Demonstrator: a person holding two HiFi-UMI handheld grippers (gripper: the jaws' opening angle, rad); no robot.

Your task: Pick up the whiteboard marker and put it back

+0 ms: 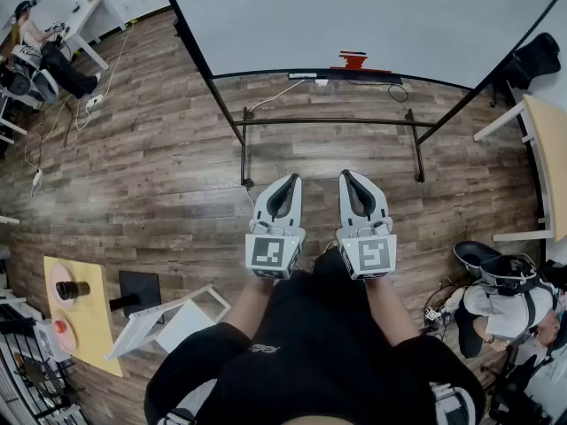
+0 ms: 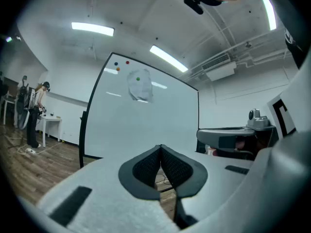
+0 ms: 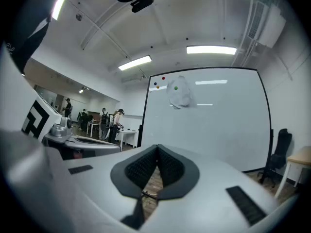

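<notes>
A large whiteboard (image 1: pixel 372 16) on a black-framed stand stands ahead of me. A red object (image 1: pixel 353 60) sits at its ledge, and I cannot make out a marker in any view. I hold both grippers side by side at waist height, short of the stand. The left gripper (image 1: pixel 290 181) is shut with nothing between its pads, and so is the right gripper (image 1: pixel 347 177). In the left gripper view the closed left gripper (image 2: pixel 161 147) points at the whiteboard (image 2: pixel 146 125), which carries small coloured magnets and a crumpled white cloth (image 2: pixel 139 86). The right gripper (image 3: pixel 157 147) faces the same whiteboard (image 3: pixel 214 120).
The stand's black legs and crossbar (image 1: pixel 328 122) lie on the wood floor just ahead, with a cable (image 1: pixel 279 94) trailing by them. A yellow table (image 1: pixel 84 321) is at lower left. A crouching person (image 1: pixel 505 299) is at lower right, and another person (image 1: pixel 35 34) sits far left.
</notes>
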